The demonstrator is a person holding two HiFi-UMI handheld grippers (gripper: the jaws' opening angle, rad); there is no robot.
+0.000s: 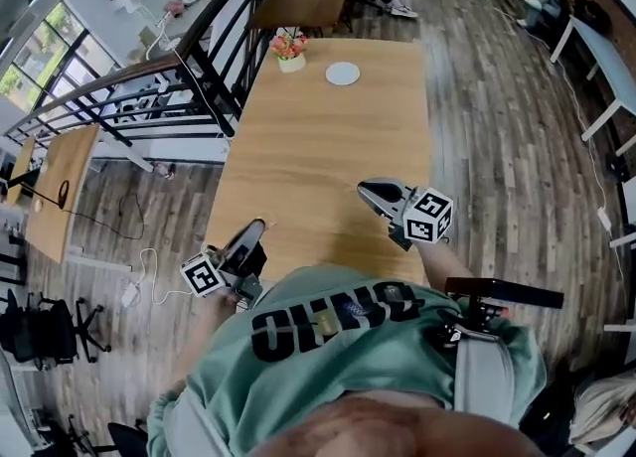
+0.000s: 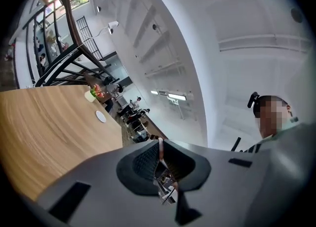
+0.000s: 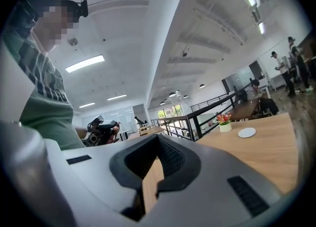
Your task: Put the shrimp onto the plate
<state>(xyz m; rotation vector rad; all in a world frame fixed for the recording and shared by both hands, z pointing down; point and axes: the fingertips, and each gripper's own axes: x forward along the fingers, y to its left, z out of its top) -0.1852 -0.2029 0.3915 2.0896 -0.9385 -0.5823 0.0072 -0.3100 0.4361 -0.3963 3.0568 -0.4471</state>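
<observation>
Shrimp shows in none of our 3 views. The white plate (image 1: pixel 343 73) sits at the counter's (image 1: pixel 328 147) far end, beside a flower pot (image 1: pixel 289 51). Our left gripper (image 1: pixel 258 228) and right gripper (image 1: pixel 366 189) hover at the near edge, jaws pressed together, apparently on nothing. We should find the shrimp first, then spread 1 gripper before reaching.

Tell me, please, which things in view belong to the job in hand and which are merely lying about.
Belongs to the job: white plate; left gripper; right gripper. No shrimp shows in any view.

Just lying about: flower pot; office chair; cable on the floor.
</observation>
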